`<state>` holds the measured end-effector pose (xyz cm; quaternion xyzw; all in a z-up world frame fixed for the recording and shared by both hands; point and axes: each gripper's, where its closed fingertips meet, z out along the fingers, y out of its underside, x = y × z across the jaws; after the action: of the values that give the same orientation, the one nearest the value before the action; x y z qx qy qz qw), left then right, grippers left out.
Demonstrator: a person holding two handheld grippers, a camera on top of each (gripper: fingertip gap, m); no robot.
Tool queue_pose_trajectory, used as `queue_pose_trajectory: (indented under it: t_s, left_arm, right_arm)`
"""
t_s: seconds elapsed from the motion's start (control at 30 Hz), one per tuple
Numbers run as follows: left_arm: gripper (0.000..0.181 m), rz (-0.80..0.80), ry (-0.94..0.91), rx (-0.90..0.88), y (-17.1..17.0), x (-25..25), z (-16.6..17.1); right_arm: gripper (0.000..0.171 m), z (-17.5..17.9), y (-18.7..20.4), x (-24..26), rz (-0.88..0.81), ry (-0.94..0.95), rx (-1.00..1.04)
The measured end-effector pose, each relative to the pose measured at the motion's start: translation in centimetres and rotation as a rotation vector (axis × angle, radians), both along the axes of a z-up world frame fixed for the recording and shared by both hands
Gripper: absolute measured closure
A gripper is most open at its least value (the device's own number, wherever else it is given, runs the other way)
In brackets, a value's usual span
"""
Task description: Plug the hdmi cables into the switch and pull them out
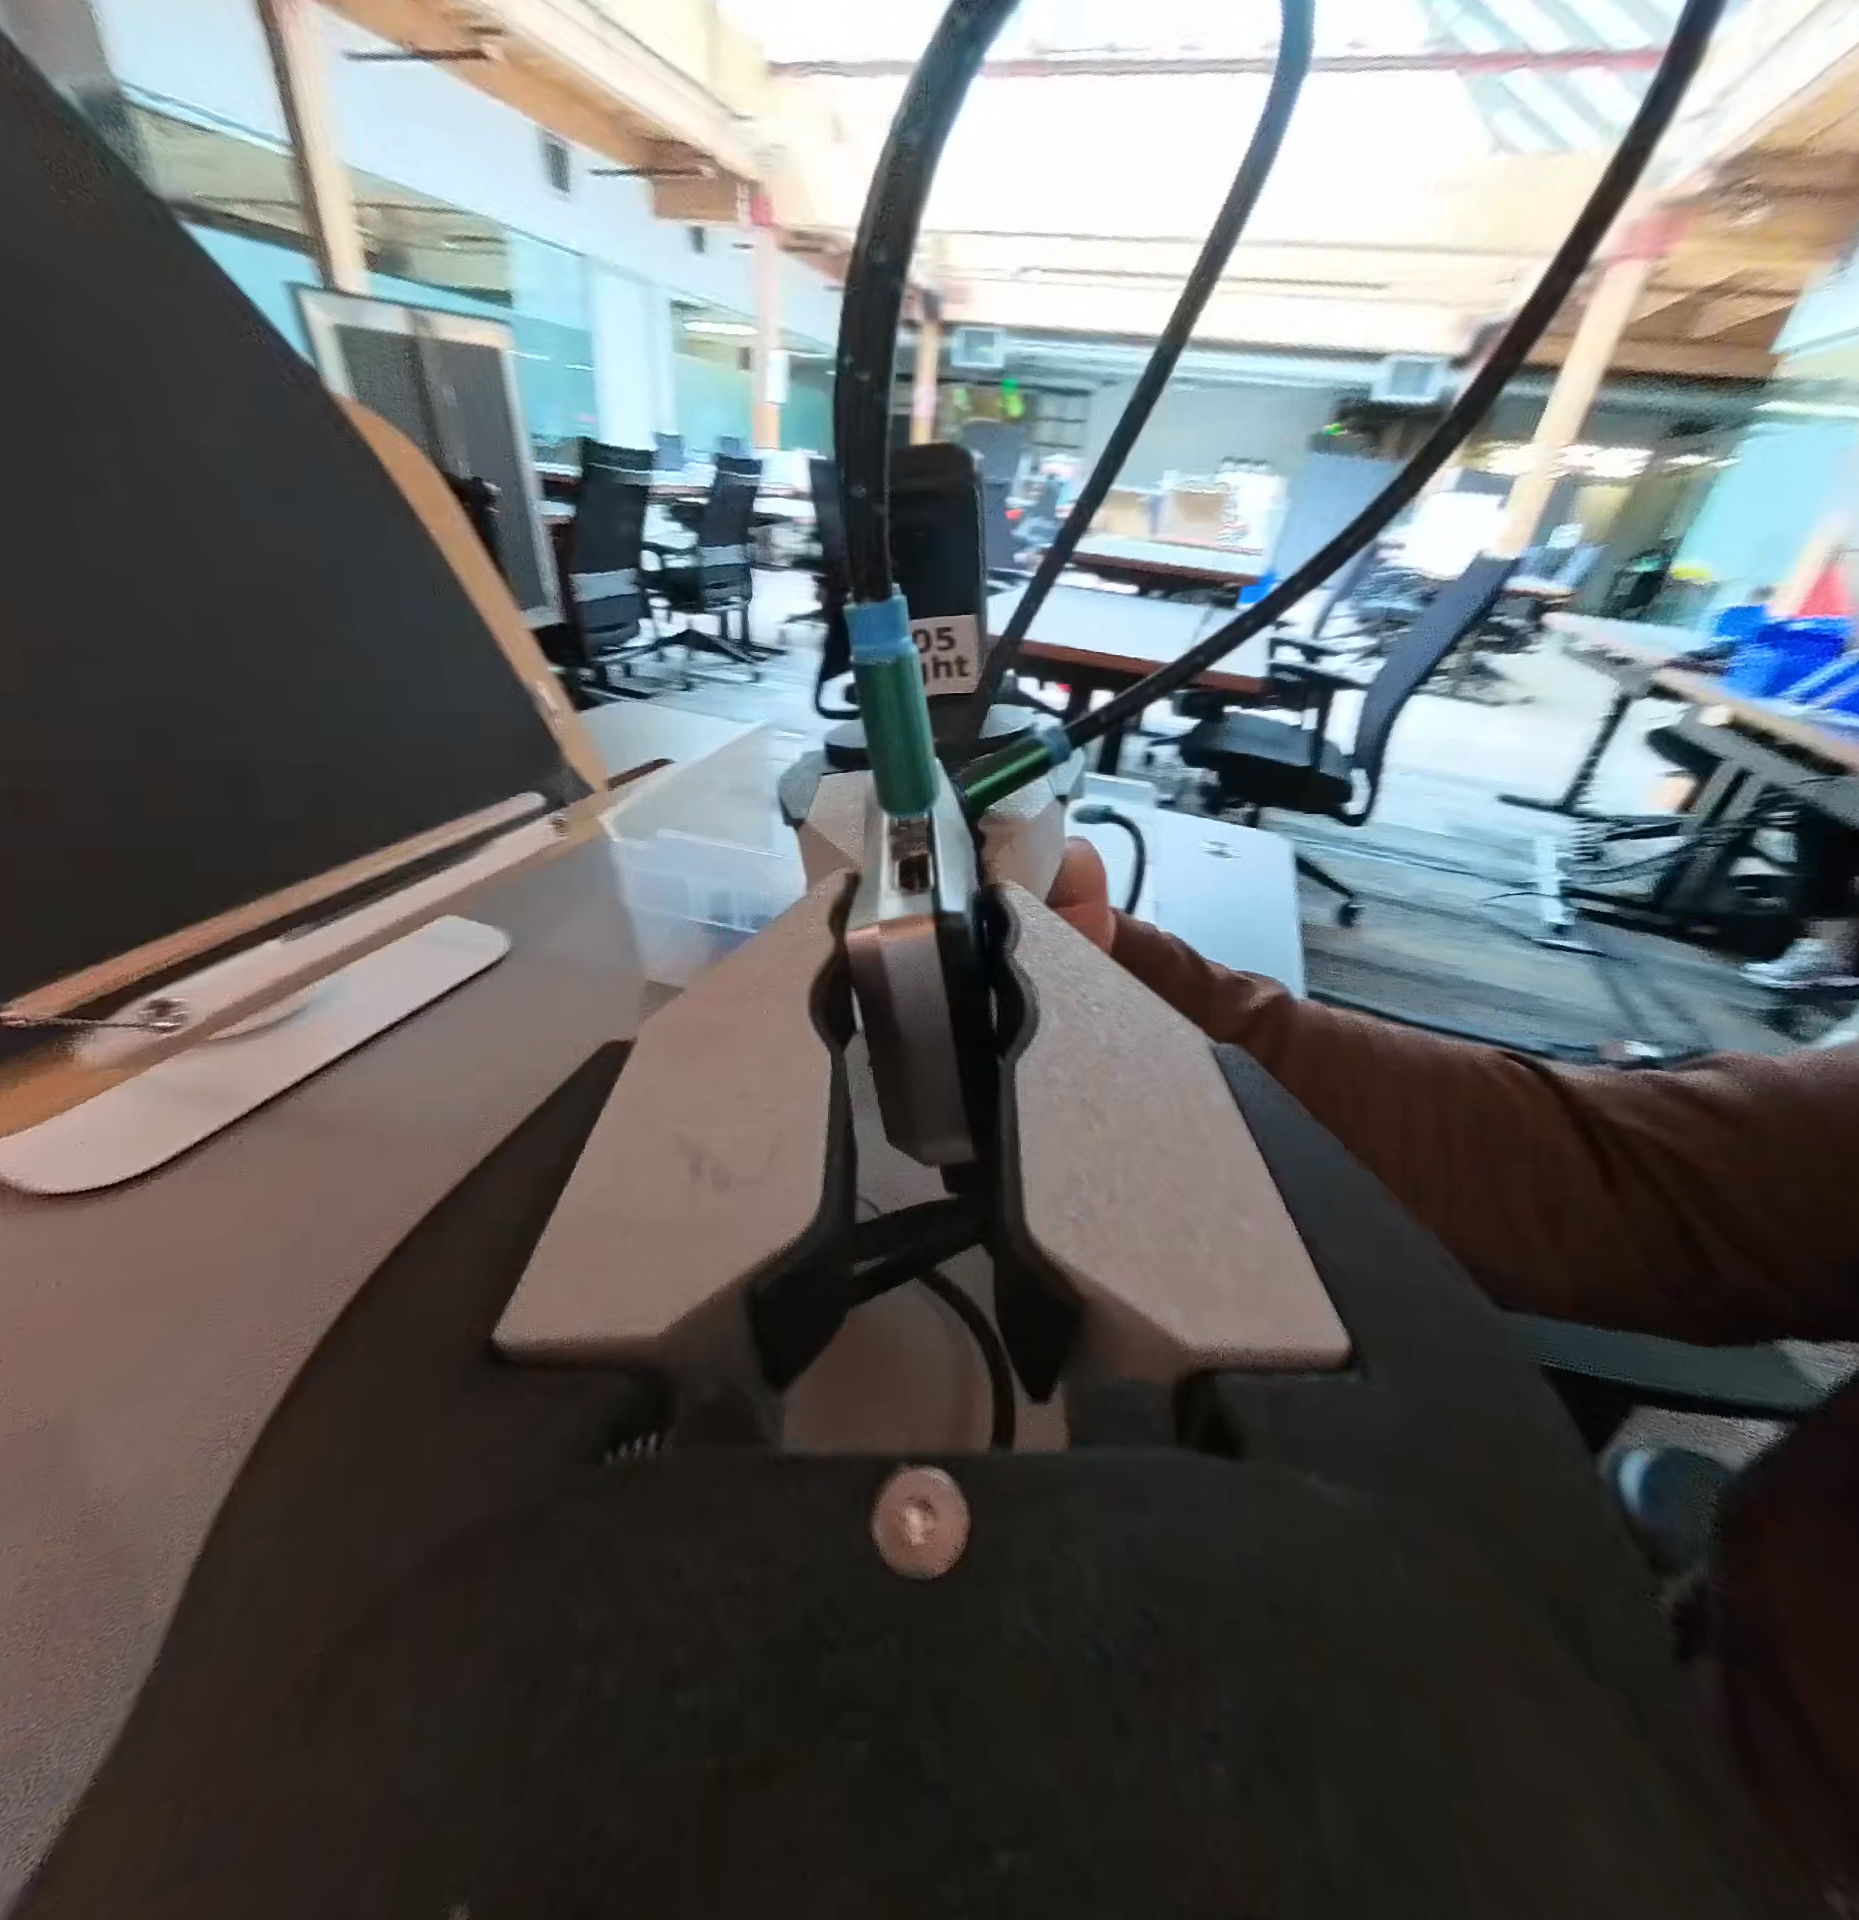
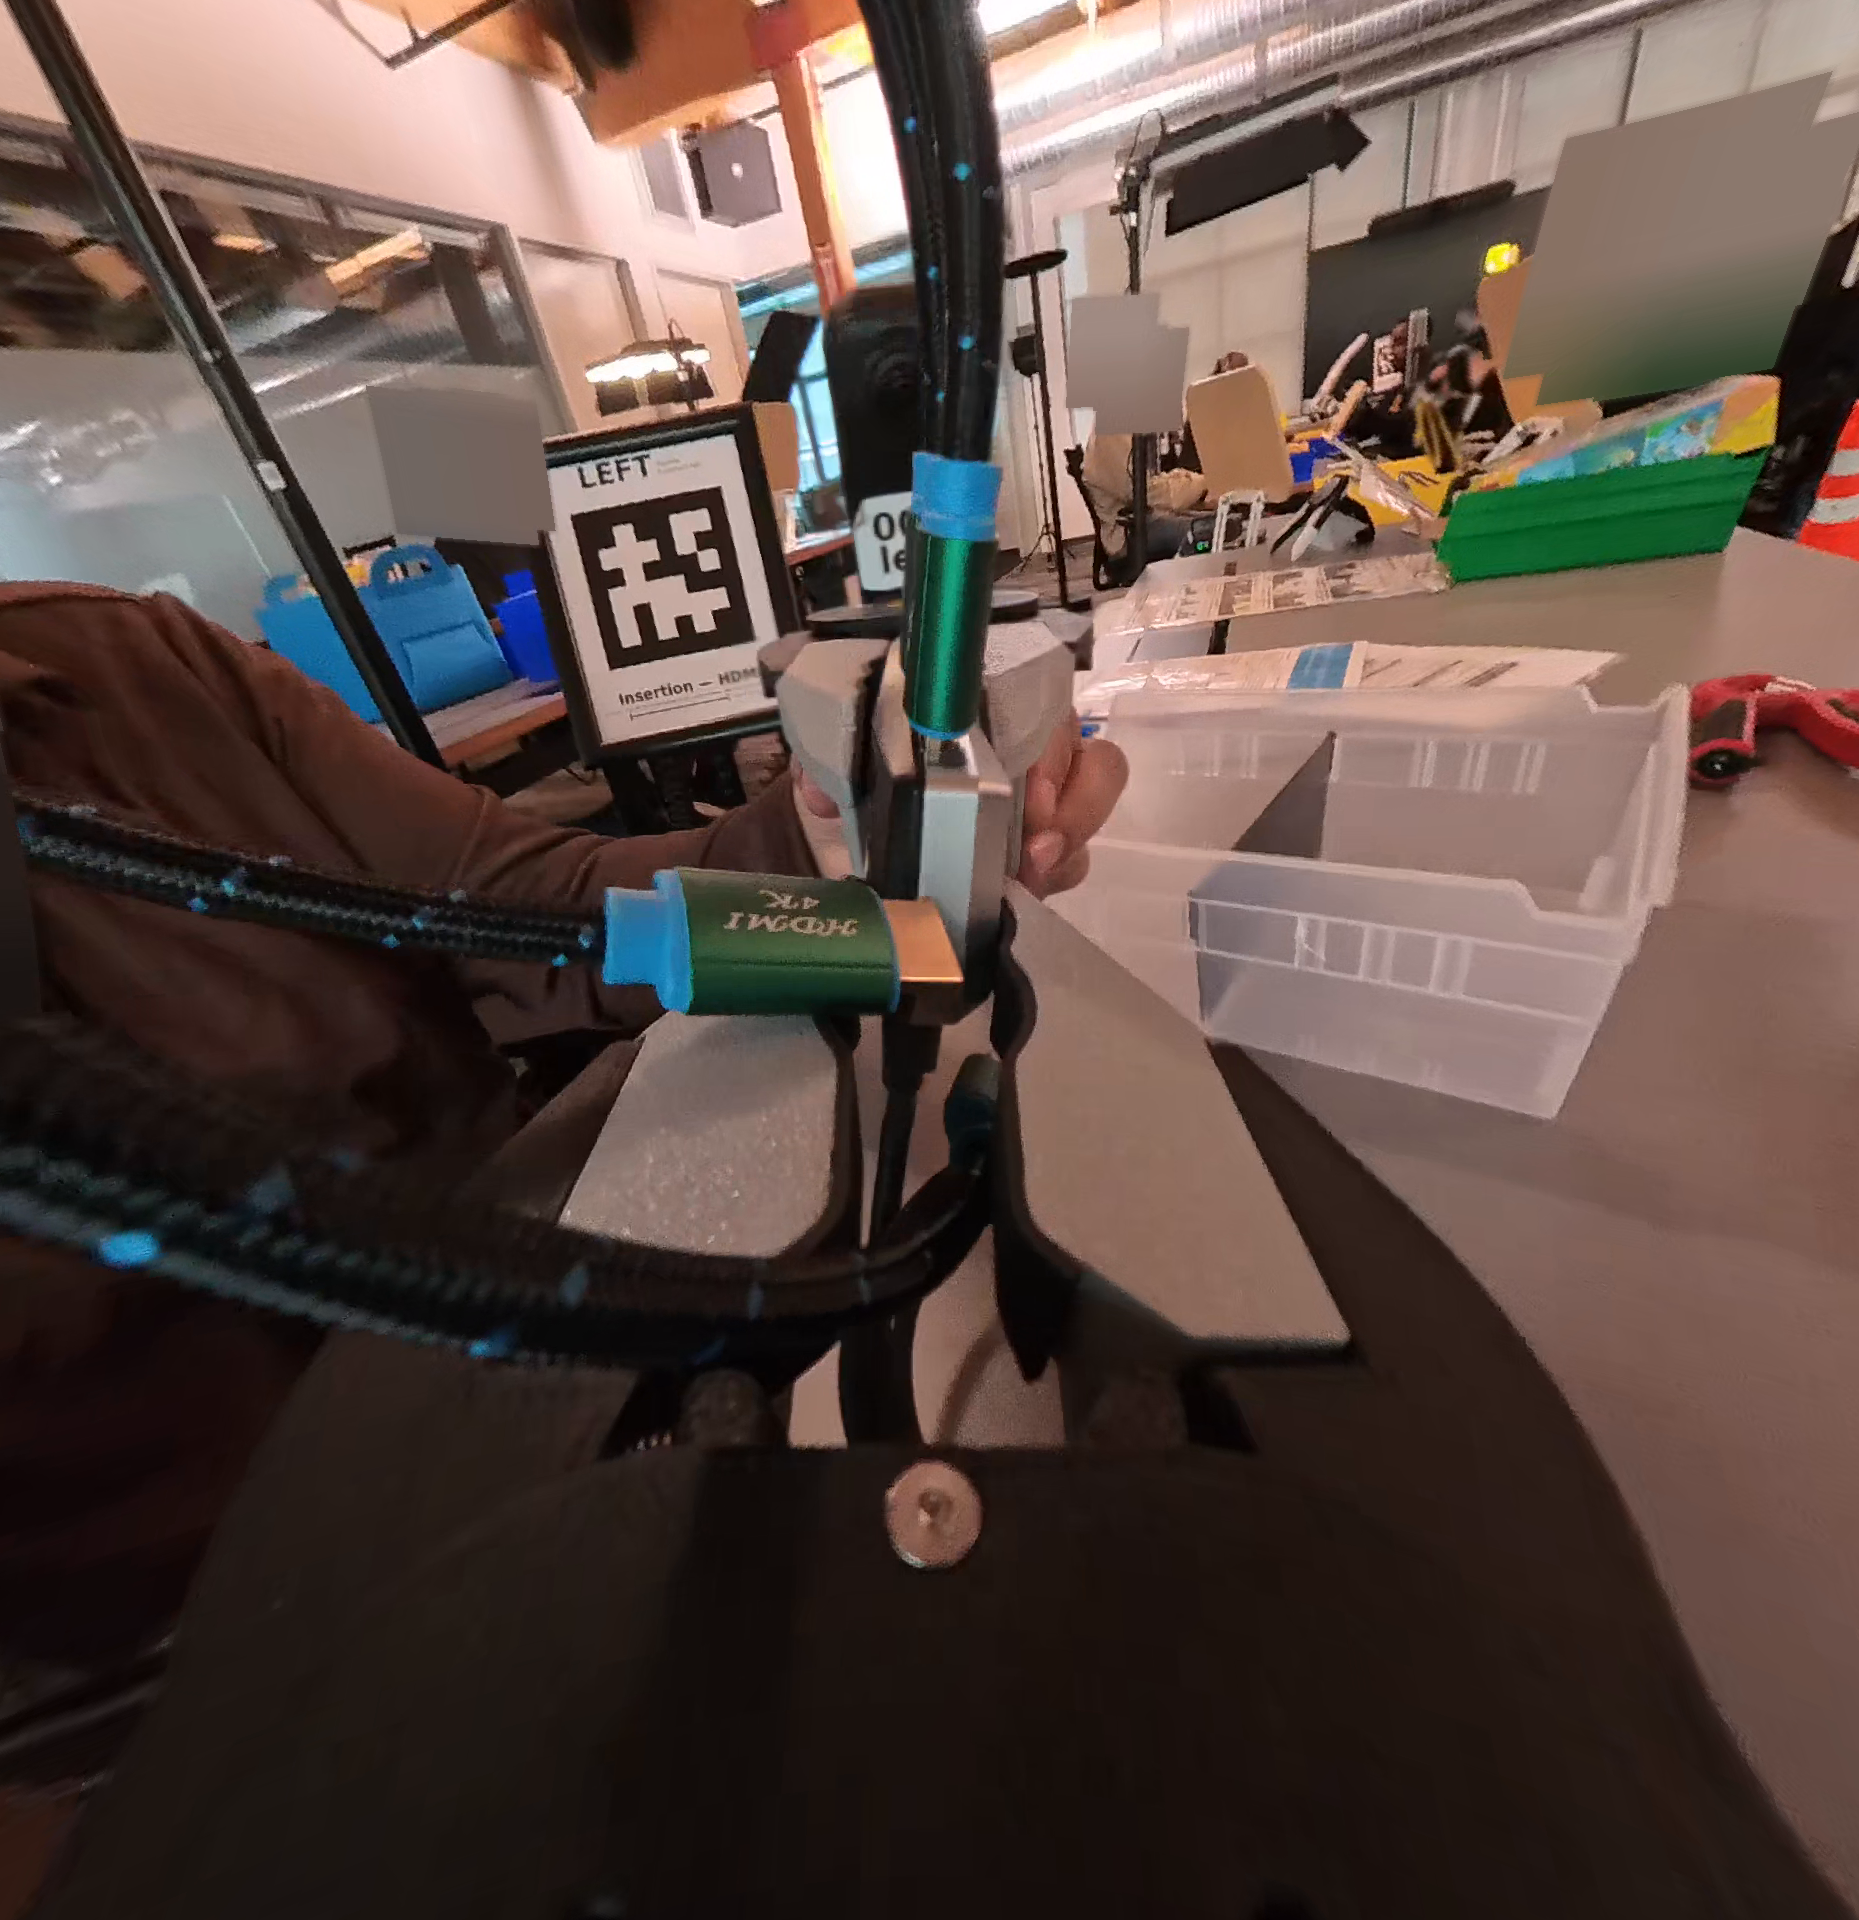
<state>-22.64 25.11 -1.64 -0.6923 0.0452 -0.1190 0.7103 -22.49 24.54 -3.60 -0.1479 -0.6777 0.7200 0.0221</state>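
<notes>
The grey HDMI switch (image 1: 909, 1029) stands upright in the air, held from both sides. My left gripper (image 1: 920, 914) is shut on its body. My right gripper (image 2: 930, 966) faces it and is shut on the switch's (image 2: 956, 831) near end; it also shows farther off in the left wrist view (image 1: 930, 821). One green HDMI plug (image 2: 946, 634) with a blue collar sits in the top port, also seen in the left wrist view (image 1: 894, 717). A second green plug (image 2: 779, 940) lies sideways over my left finger, its metal tip at the switch's side. Black braided cables (image 2: 935, 208) loop upward.
A clear plastic bin (image 2: 1372, 883) sits on the grey table (image 2: 1631, 1299) to the right. A framed marker sign (image 2: 660, 582) stands behind. A red tool (image 2: 1787, 727) and a green tray (image 2: 1590, 509) lie farther back. A monitor and its base (image 1: 229, 1049) stand left. The grippers are tip to tip, or close to it.
</notes>
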Motion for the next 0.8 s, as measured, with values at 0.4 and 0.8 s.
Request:
queue_pose_trajectory:
  t_s: [0.4,0.8]
  left_arm:
    - [0.160,-0.200,-0.020,-0.080,3.7,-1.1,-6.6]
    - [0.162,-0.223,-0.102,-0.083,3.0,-1.4,-7.5]
  right_arm:
    - [0.151,-6.0,3.5,-1.1,-0.100,-0.210,0.183]
    - [0.153,-5.6,3.5,-1.9,-0.168,-0.133,0.197]
